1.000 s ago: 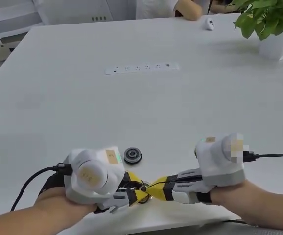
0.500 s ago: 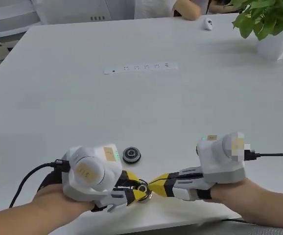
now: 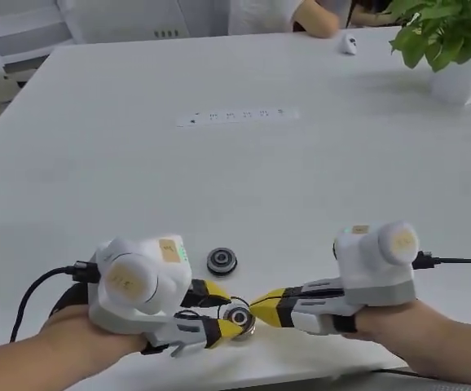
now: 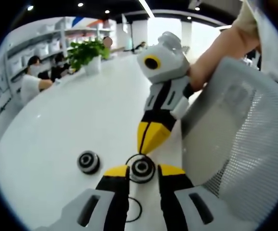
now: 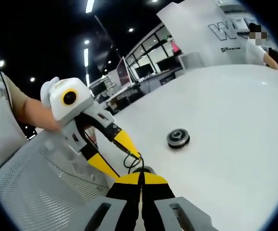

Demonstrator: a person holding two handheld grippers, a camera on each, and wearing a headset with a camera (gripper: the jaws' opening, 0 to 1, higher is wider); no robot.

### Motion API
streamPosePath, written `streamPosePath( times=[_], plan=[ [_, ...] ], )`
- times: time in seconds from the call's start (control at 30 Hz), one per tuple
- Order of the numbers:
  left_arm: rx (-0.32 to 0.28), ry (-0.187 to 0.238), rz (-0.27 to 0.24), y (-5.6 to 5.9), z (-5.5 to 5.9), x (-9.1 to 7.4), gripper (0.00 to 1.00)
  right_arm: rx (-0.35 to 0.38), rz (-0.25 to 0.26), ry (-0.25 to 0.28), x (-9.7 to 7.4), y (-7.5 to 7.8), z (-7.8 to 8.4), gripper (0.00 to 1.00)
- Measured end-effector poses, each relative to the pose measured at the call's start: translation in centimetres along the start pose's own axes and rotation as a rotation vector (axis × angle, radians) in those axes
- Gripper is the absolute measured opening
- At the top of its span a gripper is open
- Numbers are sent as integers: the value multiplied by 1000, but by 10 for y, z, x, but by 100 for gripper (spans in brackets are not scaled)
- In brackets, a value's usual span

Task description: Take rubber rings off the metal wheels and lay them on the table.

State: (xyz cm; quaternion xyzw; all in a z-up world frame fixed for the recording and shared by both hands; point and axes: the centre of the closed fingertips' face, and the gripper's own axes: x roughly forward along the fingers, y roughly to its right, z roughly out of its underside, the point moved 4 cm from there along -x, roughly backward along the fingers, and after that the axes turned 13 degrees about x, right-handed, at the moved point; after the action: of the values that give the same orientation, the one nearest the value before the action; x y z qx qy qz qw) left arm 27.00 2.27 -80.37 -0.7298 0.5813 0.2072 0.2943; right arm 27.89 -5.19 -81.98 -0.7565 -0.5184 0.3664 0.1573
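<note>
The left claw (image 4: 143,171) is closed narrowly on a metal wheel (image 3: 239,316), its yellow tips pressing the wheel's two sides just above the white worktop (image 3: 301,187) at its near edge. The right claw (image 5: 141,179) comes in from 3 o'clock in the head view, its jaws shut tight together, and meets the wheel tip to tip with the left one. It is pinching a thin black rubber ring (image 4: 132,157), which stands off the wheel's rim as a loose loop. In the left gripper view another thin black loop (image 4: 140,210) lies on the worktop between that claw's jaws, at 6 o'clock from the held wheel. A second wheel (image 3: 221,260) with its dark ring on rests flat on the worktop at 11 o'clock, near the held one but apart. A white power strip (image 3: 237,116) lies far off at 12 o'clock, and a potted plant (image 3: 443,32) stands at the far corner at 2 o'clock.
</note>
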Motion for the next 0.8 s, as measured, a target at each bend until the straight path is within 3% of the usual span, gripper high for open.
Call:
streamPosePath(
  times=[0.1,0.33,0.8],
  plan=[
    [32,3,-16,0,-3,-6,27,-1,-7,2,-1,-3,-1,0],
    [31,28,-30,-1,-9,-20,34,-4,-13,8,-4,-8,-5,0],
    [-19,50,-84,-8,-3,-52,45,-30,-34,4,-3,-19,-18,0]
  ],
)
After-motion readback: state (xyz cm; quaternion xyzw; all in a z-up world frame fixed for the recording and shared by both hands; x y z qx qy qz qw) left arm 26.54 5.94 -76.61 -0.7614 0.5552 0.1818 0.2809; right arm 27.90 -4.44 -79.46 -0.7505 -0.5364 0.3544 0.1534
